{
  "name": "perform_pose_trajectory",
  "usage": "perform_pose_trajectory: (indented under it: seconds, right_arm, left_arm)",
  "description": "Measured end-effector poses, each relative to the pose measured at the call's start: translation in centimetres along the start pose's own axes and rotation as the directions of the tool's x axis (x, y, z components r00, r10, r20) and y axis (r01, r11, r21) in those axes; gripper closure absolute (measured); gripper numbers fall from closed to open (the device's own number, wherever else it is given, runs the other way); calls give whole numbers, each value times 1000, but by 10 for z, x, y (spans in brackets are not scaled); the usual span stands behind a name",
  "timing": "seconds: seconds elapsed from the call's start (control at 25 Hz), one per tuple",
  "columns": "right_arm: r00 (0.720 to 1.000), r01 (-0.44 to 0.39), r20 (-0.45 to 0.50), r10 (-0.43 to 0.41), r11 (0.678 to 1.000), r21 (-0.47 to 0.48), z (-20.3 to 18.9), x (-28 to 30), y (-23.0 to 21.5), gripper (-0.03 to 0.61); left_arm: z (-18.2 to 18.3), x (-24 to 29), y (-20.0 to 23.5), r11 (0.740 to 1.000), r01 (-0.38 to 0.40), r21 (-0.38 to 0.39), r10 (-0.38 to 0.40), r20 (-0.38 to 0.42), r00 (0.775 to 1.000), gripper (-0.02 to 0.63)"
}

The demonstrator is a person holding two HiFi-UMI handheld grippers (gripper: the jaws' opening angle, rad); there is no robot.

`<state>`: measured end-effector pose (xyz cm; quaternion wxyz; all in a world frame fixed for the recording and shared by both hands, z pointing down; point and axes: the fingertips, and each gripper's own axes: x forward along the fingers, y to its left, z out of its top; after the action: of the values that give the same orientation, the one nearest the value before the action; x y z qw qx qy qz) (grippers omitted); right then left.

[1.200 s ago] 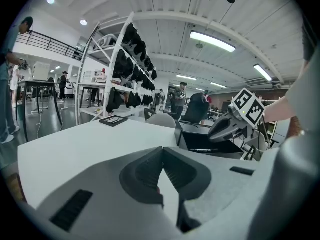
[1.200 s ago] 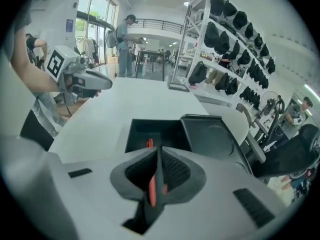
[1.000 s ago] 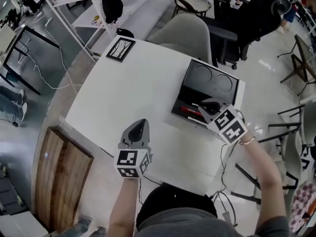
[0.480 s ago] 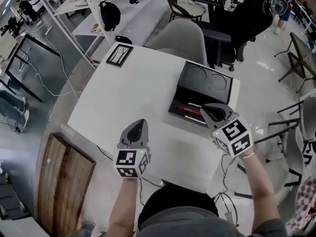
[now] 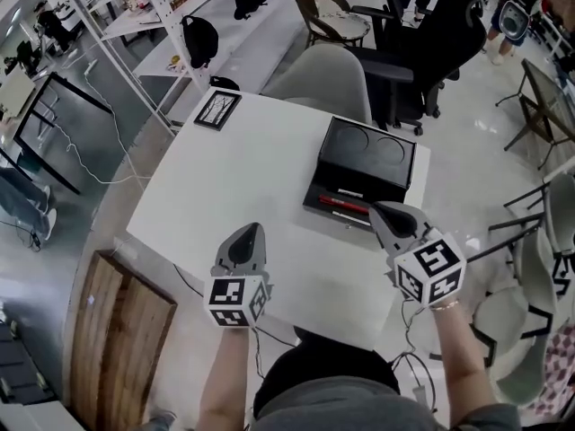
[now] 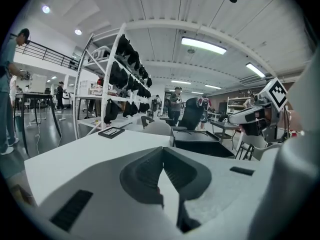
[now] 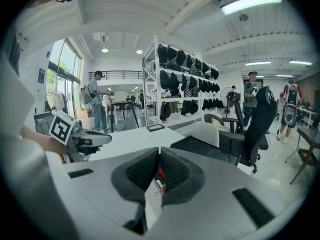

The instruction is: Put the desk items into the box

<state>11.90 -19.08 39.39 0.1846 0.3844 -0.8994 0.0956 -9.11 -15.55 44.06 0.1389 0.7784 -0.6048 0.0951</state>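
1. The box (image 5: 364, 171) lies open on the far right part of the white table (image 5: 243, 178). Its lid, with two round hollows, is folded back on the far side.
2. At the table's far left corner lies a black picture frame (image 5: 218, 109), well apart from the box.
3. The left gripper (image 5: 254, 232) hovers over the near edge of the table, left of the middle. Its own view shows the jaws (image 6: 162, 151) pressed together with nothing between them, and the box (image 6: 200, 145) lies ahead to the right.
4. In the box's near compartment a red pen (image 5: 344, 205) lies along its length.
5. The right gripper (image 5: 381, 212) is at the box's near right corner, tip pointing toward the box. I cannot tell whether it touches the box. Its jaws (image 7: 159, 153) are closing, tips all but meeting and holding nothing. Only a sliver of red shows through the slit below them.
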Motion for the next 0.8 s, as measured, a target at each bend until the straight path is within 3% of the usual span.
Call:
perform_pose_trajectory:
  seconds: [0.28, 0.8]
  right_arm:
    - [999, 39, 34, -39, 999, 16, -3, -13, -2, 572]
    - [996, 31, 79, -35, 998, 57, -10, -27, 21, 575]
  left_arm:
    - [0, -6, -2, 1000, -8, 5, 8, 5, 1000, 607]
    - [4, -34, 4, 999, -50, 1, 50, 31, 998, 607]
